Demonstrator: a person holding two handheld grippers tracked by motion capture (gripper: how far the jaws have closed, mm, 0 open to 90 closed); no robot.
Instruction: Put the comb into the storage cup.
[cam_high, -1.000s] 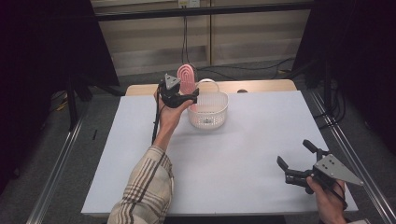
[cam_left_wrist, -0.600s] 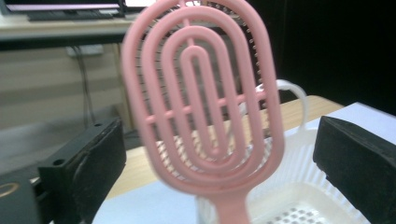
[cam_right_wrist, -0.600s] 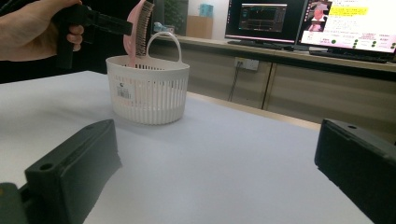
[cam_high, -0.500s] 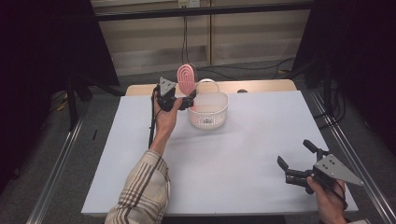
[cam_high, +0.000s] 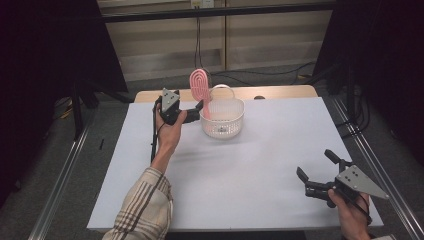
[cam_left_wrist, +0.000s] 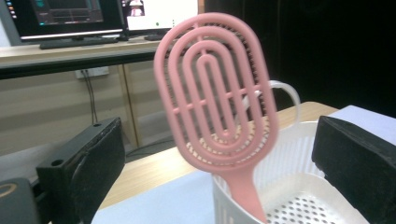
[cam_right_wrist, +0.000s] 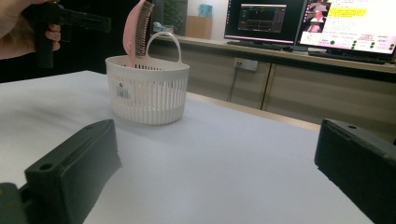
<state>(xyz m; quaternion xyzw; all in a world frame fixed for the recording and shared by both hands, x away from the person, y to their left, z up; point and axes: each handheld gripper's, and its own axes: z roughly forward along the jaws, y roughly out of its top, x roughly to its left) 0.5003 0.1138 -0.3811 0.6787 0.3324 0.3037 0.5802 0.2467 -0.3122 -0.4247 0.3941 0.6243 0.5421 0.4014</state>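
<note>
In the high view, the left tool (cam_high: 192, 111) is held up at the far side of the white surface (cam_high: 240, 175), just left of a white basket (cam_high: 223, 118), its jaws spread and pointing toward the basket. A pink brush (cam_high: 200, 90) stands in the basket with its handle down inside and its oval head rising above the rim, leaning against the near-left wall. The right tool (cam_high: 320, 172) hovers low over the near right corner of the surface, well apart from the basket, jaws spread and holding nothing. In the left gripper view, the two black jaws stand wide on either side of the brush (cam_left_wrist: 217, 93) without touching it; the handle dips into the basket (cam_left_wrist: 289, 196). In the right gripper view, the jaws are spread over bare surface (cam_right_wrist: 210, 158), and farther off the basket (cam_right_wrist: 147, 91) sits with the brush (cam_right_wrist: 136, 23) leaning from it, the left tool (cam_right_wrist: 93, 21) just beside it.
</note>
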